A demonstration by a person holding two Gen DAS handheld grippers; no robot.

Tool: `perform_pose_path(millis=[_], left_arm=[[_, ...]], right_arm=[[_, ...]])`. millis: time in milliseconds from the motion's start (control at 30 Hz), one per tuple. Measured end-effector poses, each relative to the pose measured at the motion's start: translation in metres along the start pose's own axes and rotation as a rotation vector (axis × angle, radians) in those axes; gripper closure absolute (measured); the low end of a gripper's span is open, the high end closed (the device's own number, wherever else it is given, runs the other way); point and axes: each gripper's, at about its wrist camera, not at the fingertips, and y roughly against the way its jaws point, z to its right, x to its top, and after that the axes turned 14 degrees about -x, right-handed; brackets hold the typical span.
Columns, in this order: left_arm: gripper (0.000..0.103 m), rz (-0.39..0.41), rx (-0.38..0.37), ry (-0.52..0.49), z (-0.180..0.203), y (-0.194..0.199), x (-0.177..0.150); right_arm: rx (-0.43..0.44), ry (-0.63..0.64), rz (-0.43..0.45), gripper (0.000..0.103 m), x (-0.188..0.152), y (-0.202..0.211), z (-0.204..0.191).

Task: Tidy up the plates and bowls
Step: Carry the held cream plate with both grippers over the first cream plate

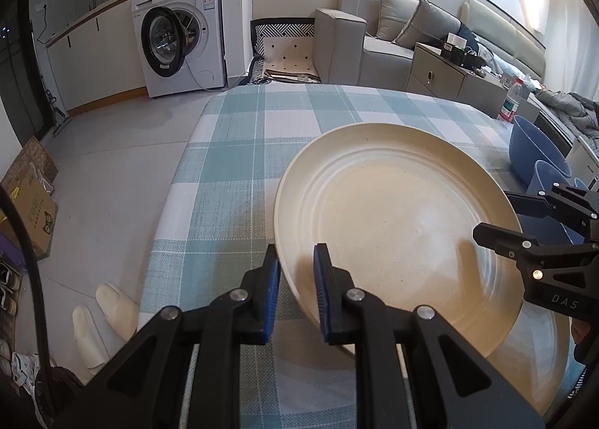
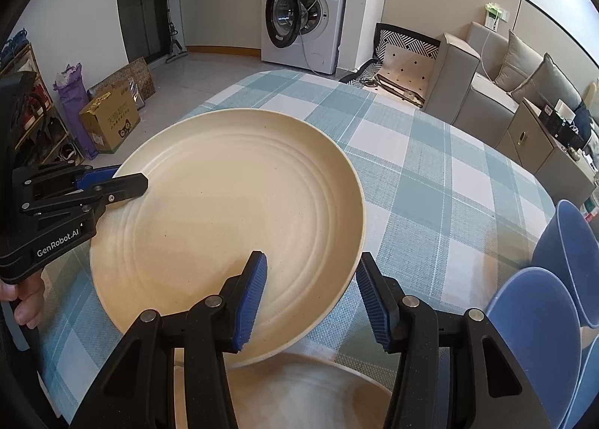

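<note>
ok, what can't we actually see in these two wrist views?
- Second cream plate lying under the lifted cream ridged plate: mostly hidden in both views by that plate and the gripper bodies.
- Blue bowls: count unclear, cut off by the right edge in both views.
- Right gripper grip: plate rim sits between the fingers, but pad contact is unclear.
- Checked tablecloth: near edge hidden.

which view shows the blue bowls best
The right wrist view: two blue bowls show large at the lower right of the table, rims and inner walls visible. The left wrist view has them small at the far right edge, partly hidden by the right claw.
</note>
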Motion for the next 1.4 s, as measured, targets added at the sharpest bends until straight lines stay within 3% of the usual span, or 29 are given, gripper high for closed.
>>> perform_pose_path(millis=[700,1400], left_arm=[[0.087,0.053,-0.037,-0.073,0.041,0.02,0.005],[0.087,0.064,-0.064,-0.119,0.071,0.035,-0.012]], right_arm=[[-0.038,-0.068,0.06,0.052,-0.024,0.047,0.032],[-0.05,-0.118,0.1,0.052,-0.061,0.084,0.048]])
